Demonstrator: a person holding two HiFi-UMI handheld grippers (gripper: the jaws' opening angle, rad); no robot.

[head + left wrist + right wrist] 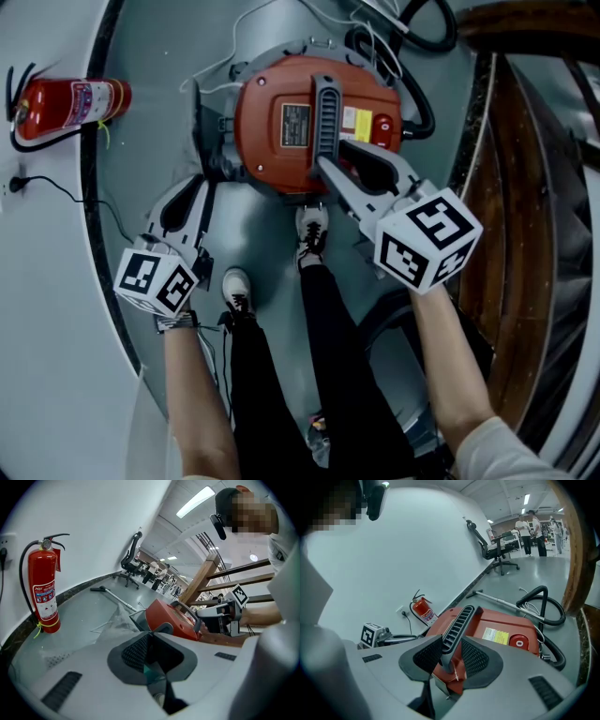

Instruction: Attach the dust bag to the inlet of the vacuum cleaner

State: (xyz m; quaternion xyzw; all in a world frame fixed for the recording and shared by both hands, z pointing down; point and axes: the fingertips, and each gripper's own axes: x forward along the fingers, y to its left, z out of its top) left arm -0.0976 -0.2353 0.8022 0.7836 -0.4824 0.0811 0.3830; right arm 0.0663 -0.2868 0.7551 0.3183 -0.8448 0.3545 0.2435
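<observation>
The red vacuum cleaner [272, 122] stands on the grey floor, with a grey ribbed handle [326, 108] across its top. My right gripper [328, 164] is shut on the near end of that handle [457, 627], one pad on each side. My left gripper [202, 183] hangs at the vacuum's left side, jaws shut with nothing between them [150, 641]. In the left gripper view a pale crumpled bag-like sheet [115, 620] lies on the floor against the vacuum [171, 620]. The inlet is not visible.
A red fire extinguisher [70, 103] stands against the curved white wall, beside a wall socket [19, 183]. A black hose [422, 103] coils right of the vacuum. A wooden railing [525, 234] runs along the right. The person's shoes [312, 230] stand just before the vacuum.
</observation>
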